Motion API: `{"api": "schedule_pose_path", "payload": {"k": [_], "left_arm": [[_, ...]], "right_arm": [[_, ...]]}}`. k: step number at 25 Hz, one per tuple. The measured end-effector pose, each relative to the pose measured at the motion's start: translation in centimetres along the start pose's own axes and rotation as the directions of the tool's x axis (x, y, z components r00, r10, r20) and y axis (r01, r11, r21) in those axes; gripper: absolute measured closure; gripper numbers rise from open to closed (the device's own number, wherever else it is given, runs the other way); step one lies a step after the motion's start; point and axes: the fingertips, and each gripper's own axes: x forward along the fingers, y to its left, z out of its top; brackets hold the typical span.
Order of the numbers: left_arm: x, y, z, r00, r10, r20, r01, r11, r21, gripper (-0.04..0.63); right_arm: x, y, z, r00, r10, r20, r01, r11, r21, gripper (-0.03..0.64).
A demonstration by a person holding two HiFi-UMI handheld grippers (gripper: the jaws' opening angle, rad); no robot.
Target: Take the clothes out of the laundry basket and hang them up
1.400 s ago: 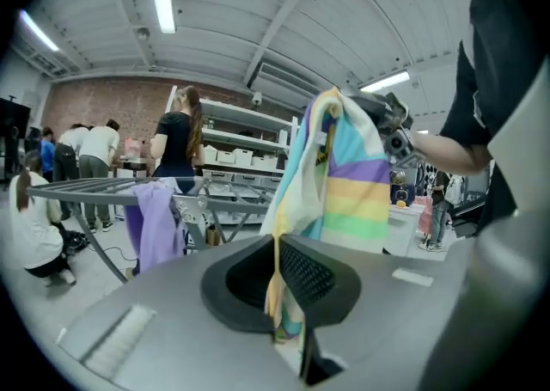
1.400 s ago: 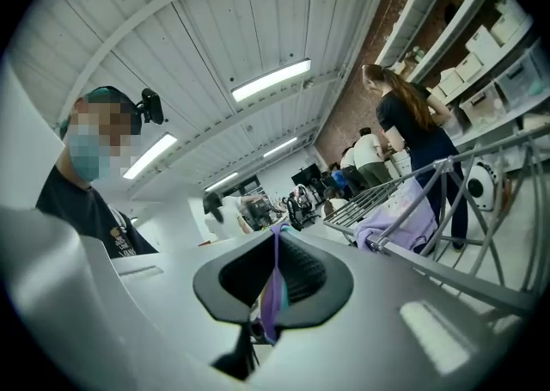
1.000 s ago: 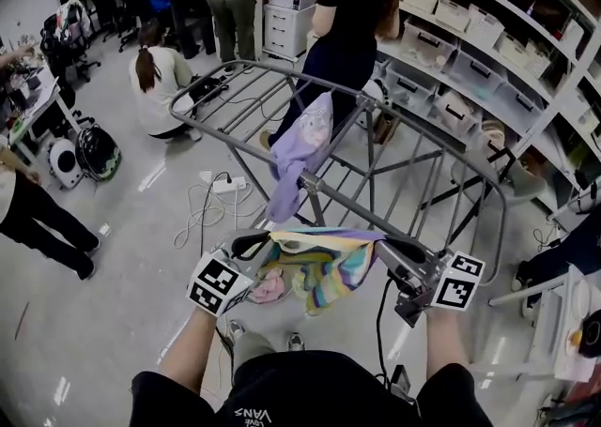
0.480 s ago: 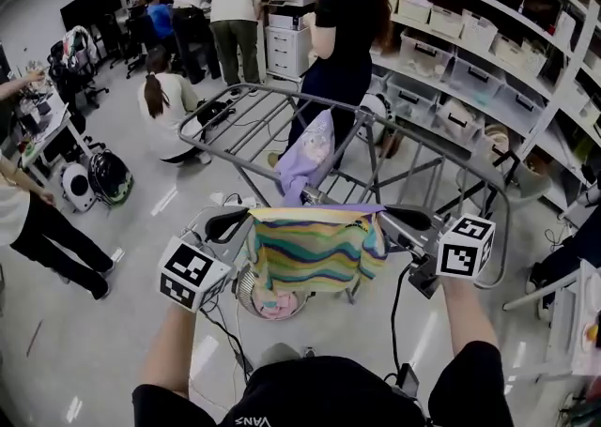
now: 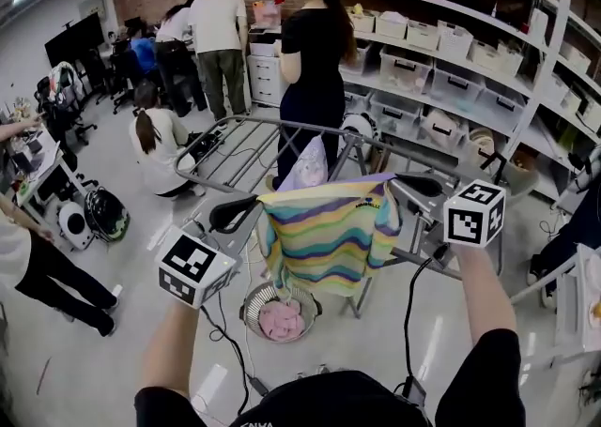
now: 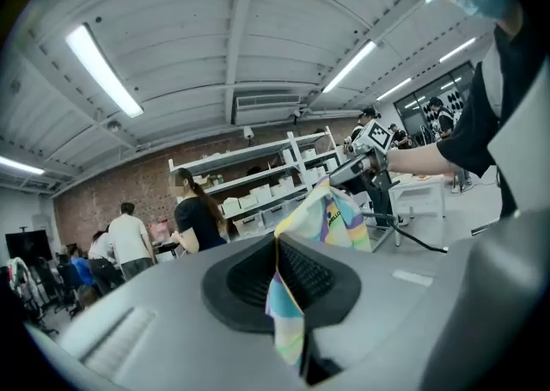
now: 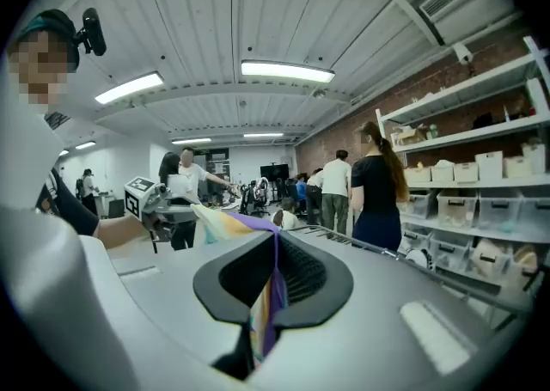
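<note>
One left gripper [image 5: 250, 205], one right gripper [image 5: 400, 181]; one striped garment [image 5: 329, 237]; one lilac garment [image 5: 307, 169]; one drying rack [image 5: 235, 148]; one laundry basket [image 5: 248, 306] at six o'clock; one pink garment [image 5: 280, 319].

A black short-sleeved shirt [image 5: 319, 402] shows at six o'clock. The left gripper [image 5: 255, 206] and right gripper [image 5: 399, 183] are grey and black, each with a white cube of black square markers. A black cable [image 5: 408, 312] shows at five o'clock.

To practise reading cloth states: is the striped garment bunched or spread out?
Spread out. The striped garment hangs flat, its top edge stretched between the left tool and right tool, each shut on a corner.
</note>
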Motion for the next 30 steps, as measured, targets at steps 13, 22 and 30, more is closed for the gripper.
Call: {"api": "schedule_pose_path", "payload": {"k": [13,22,30], "left_arm": [[9.1,-0.2,10.5,0.992,0.114,0.046,-0.120,0.980,0.157,0.584],[16.7,-0.9,16.3,0.948,0.310,0.075,-0.317,0.941,0.117,0.586],[20.5,0.0,21.7,0.895,0.435,0.100,-0.446,0.885,0.135,0.584]], "right_arm": [[-1.3,-12.2,6.4,0.998,-0.059,-0.012,0.056,0.986,-0.157,0.600],[-0.5,-22.2,11.7,1.000,-0.005,0.001,0.005,0.954,-0.301,0.600],[0.7,-27.0,17.5,0.999,0.007,0.053,0.015,0.915,-0.403,0.600]]}}
